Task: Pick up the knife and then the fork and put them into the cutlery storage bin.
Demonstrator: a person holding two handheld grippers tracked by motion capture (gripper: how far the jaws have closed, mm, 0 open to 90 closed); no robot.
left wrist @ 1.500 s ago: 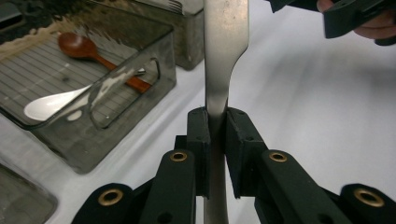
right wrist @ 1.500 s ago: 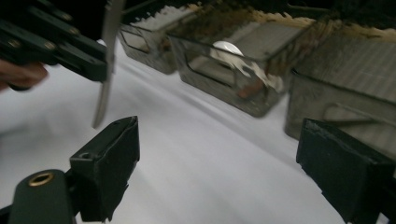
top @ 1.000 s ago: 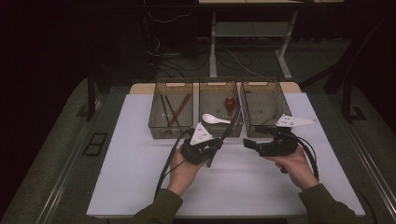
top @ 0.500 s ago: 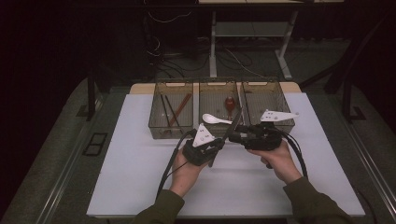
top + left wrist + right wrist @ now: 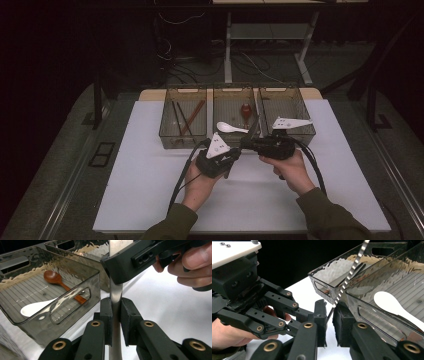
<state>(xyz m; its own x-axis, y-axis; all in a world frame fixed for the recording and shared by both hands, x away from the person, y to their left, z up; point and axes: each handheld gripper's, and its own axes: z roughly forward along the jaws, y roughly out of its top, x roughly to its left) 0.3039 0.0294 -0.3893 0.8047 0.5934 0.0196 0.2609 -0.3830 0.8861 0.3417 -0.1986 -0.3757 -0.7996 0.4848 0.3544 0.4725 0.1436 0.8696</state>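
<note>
High view: three clear plastic bins stand in a row at the far side of the white table (image 5: pixel 150 190); landmark = middle bin (image 5: pixel 235 100). Left bin (image 5: pixel 182 117) holds chopsticks (image 5: pixel 182 120). A red-brown spoon (image 5: pixel 246 109) lies inside the middle bin; a white spoon (image 5: pixel 231 128) rests at that bin's near edge. Just in front of the middle bin, toward the person, left tongs (image 5: pixel 231 161) and right tongs (image 5: pixel 246 144) meet, each in one hand, w/ a thin metal utensil (image 5: pixel 255 125) rising from them and leaning over the bin's near-right corner.

Left gripper view: left tongs (image 5: pixel 115 315) are narrow, pads pressed on both faces of the flat metal utensil handle (image 5: pixel 115 293), which stands upright between them. Right tongs' body (image 5: pixel 140 260) sits on the same handle higher up, beside fingers (image 5: pixel 195 267) of the right hand. Middle bin (image 5: pixel 50 322) is to the left of the handle; white spoon (image 5: pixel 37 307) and wooden spoon (image 5: pixel 60 282) lie in it.

Right gripper view: right tongs (image 5: pixel 329 315) have just been closing and stand narrow; the handle's thin edge (image 5: pixel 348 277) passes between the pads, tilted up to the right; whether both pads press on it I cannot tell. Left tongs (image 5: pixel 272 307) approach from the left. Middle bin wall (image 5: pixel 372 315) is just right of the pads, w/ white spoon (image 5: pixel 392 302) inside; left bin (image 5: pixel 332 272) behind.
</note>
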